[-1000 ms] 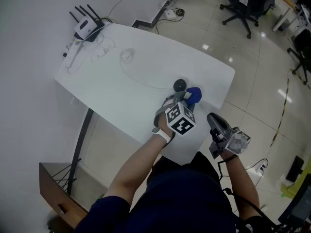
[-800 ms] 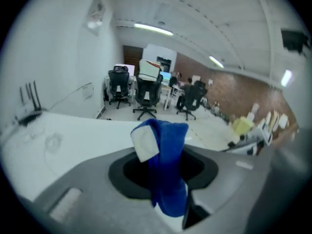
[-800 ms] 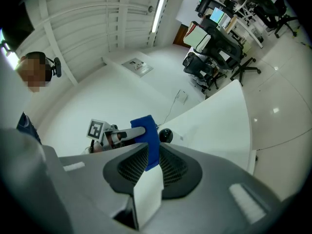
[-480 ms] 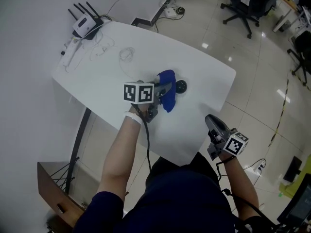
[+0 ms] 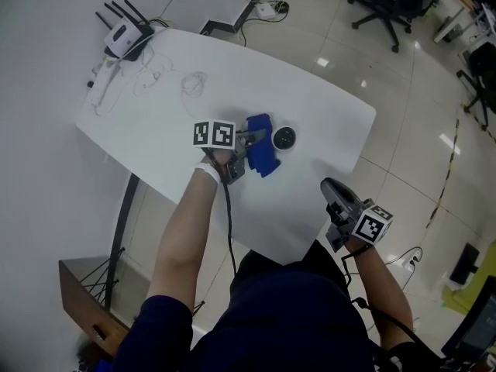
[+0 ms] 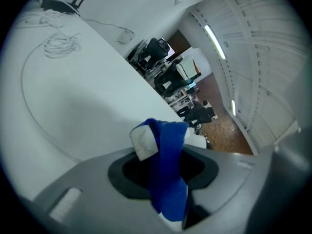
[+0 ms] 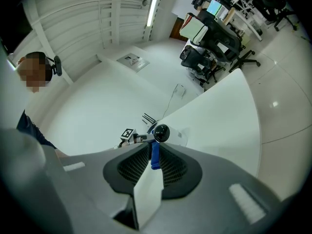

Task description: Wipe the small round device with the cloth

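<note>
Seen from above, the left gripper (image 5: 249, 140) at frame centre has its 2 jaws clamped on a blue cloth (image 5: 262, 155). The cloth sits just left of the small round device (image 5: 284, 138) on the white table (image 5: 325, 115), probably ready for a wiping pass. The right gripper (image 5: 332, 190), lower right, waits beyond the table edge, jaws narrowly apart and empty.

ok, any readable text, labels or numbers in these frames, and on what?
None readable.
Marker cubes: black-and-white square patterns only, no letters.
Router: any label is too small to read.
Wall plate: marks are blurred, unreadable.
Device: no marking can be made out.
</note>
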`<state>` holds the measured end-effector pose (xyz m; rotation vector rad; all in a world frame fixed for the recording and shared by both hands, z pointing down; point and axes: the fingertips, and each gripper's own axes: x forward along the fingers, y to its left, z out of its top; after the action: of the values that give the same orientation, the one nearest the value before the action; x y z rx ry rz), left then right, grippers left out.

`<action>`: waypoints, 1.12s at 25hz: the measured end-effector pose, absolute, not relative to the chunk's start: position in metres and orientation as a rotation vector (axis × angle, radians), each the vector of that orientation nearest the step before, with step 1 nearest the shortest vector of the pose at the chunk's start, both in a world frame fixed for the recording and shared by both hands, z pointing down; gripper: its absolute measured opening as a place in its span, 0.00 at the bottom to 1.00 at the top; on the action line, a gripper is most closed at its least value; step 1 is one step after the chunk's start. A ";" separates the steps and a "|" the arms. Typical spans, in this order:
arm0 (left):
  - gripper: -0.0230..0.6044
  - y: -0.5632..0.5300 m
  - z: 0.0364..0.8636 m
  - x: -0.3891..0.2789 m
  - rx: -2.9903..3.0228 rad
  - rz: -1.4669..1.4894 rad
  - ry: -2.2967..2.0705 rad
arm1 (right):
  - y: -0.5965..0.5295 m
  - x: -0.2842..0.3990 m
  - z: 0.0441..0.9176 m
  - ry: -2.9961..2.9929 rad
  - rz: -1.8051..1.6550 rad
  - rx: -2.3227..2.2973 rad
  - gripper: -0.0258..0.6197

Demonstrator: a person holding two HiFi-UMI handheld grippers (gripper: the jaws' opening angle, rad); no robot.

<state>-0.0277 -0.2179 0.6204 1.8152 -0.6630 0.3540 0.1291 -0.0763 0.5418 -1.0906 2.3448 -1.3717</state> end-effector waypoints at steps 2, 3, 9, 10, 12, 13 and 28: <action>0.27 -0.218 0.618 -0.028 1.813 0.387 -0.642 | -0.076 0.125 0.541 2.351 -1.376 -1.082 0.15; 0.27 -0.220 0.611 -0.030 1.833 0.387 -0.637 | -0.076 0.122 0.539 2.357 -1.375 -1.077 0.15; 0.27 -0.223 0.496 -0.024 2.304 0.379 -0.710 | -0.079 0.121 0.538 2.368 -1.367 -1.083 0.15; 0.27 -0.215 0.481 -0.019 2.386 0.419 -0.703 | -0.078 0.119 0.538 2.366 -1.368 -1.087 0.15; 0.27 -0.193 0.464 -0.012 2.492 0.523 -0.690 | -0.078 0.112 0.537 2.372 -1.365 -1.090 0.15; 0.27 -0.181 0.462 -0.013 2.504 0.562 -0.699 | -0.078 0.107 0.536 2.380 -1.361 -1.089 0.15; 0.28 -0.050 0.624 -0.052 1.631 0.250 -0.637 | -0.066 0.076 0.528 2.455 -1.333 -0.986 0.14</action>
<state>-0.0516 -0.0503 0.6237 1.6313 -0.6370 0.2502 0.0756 -0.0664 0.5283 -0.9861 2.4550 -1.3331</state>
